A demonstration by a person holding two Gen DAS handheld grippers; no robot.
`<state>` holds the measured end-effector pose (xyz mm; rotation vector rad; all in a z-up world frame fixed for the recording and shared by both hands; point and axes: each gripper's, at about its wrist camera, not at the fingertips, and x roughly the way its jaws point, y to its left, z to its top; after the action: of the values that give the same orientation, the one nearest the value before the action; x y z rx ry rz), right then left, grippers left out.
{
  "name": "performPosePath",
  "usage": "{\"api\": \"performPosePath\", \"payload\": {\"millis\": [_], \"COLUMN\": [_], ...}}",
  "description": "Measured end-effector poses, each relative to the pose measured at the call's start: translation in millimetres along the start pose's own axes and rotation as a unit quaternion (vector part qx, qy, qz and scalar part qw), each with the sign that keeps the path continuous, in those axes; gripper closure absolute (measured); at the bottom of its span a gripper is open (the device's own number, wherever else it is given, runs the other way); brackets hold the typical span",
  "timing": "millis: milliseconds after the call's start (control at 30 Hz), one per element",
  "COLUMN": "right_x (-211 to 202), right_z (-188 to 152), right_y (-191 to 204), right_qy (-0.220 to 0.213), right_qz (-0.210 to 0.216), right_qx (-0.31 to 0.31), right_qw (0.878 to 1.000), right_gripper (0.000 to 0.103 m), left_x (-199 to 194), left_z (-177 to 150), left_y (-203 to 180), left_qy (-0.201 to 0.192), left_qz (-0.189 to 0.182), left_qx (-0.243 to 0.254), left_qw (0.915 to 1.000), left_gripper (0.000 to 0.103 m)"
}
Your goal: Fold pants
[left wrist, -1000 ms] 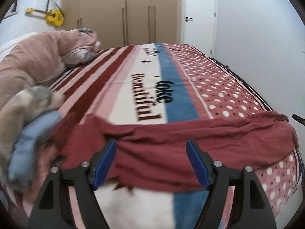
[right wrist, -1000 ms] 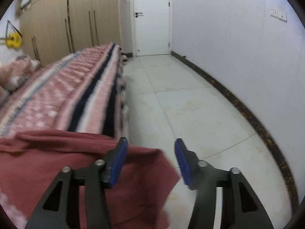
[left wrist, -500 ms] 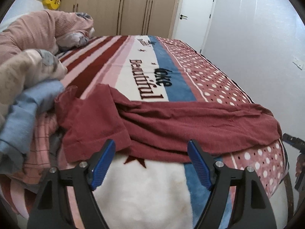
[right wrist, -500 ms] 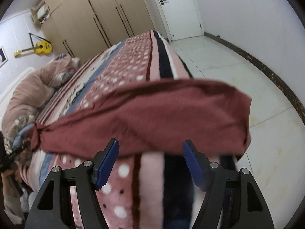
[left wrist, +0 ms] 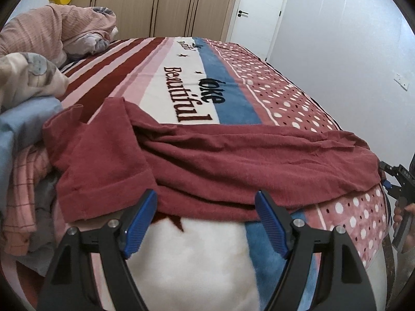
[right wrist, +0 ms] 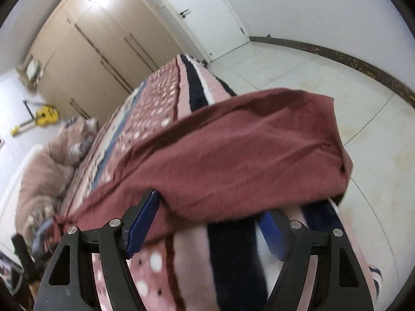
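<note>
Pants (left wrist: 220, 160) across bed (left wrist: 181, 259), just beyond open left claw (left wrist: 206, 223)

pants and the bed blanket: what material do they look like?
Pants: matte, dark red soft knit, probably cotton jersey, judging by limp folds and a stitched hem. Blanket: plush fleece, likely polyester, with fuzzy nap blurring its printed stripes, dots and lettering. Fibre content can't be confirmed by sight.
</note>
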<state>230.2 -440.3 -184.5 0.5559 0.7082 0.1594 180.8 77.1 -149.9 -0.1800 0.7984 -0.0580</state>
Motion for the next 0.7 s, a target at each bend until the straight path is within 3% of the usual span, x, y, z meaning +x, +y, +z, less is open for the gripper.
{"api": "performPosePath", "payload": {"millis": [67, 133, 200, 233, 267, 300, 400, 567, 700], "right_x": [9.8, 18.0, 24.7, 24.5, 23.2, 20.3, 4.9, -16.6, -9.1], "right_z": [5.8, 9.7, 15.2, 17.0, 19.0, 20.5, 24.3, 33.3, 33.4], "right_y": [-0.6, -1.9, -4.7, -6.6, -7.5, -6.7, -6.3, -15.7, -19.6], "right_qy": [-0.015, -0.024, -0.036, -0.038, -0.044, -0.051, -0.082, -0.095, -0.04], "right_qz": [-0.012, -0.03, -0.057, -0.059, -0.058, -0.061, -0.087, -0.11, -0.111], "right_qx": [0.009, 0.017, 0.024, 0.027, 0.028, 0.023, 0.001, -0.001, -0.013], "right_qw": [1.0, 0.999, 0.997, 0.997, 0.997, 0.997, 0.993, 0.989, 0.993], "right_gripper": [0.033, 0.043, 0.072, 0.078, 0.092, 0.096, 0.099, 0.101, 0.096], "left_x": [3.5, 6.2, 8.8, 9.9, 10.2, 10.4, 7.7, 1.7, 2.3], "left_z": [1.9, 3.6, 4.9, 6.0, 6.1, 5.9, 6.0, 7.4, 7.3], "left_y": [-0.3, 0.1, 0.5, 0.2, 0.0, -0.1, 0.0, 3.3, 7.6], "left_qy": [-0.001, -0.002, -0.001, 0.0, 0.001, 0.002, 0.002, 0.002, 0.01], "left_qz": [0.003, 0.005, 0.008, 0.009, 0.009, 0.009, 0.012, 0.044, 0.068], "left_qx": [-0.003, -0.006, -0.007, -0.007, -0.005, -0.004, 0.004, 0.029, 0.05], "left_qw": [1.0, 1.0, 0.9999, 0.9999, 0.9999, 0.9999, 0.9999, 0.9986, 0.9964], "left_gripper": [0.029, 0.029, 0.029, 0.029, 0.029, 0.029, 0.029, 0.029, 0.029]}}
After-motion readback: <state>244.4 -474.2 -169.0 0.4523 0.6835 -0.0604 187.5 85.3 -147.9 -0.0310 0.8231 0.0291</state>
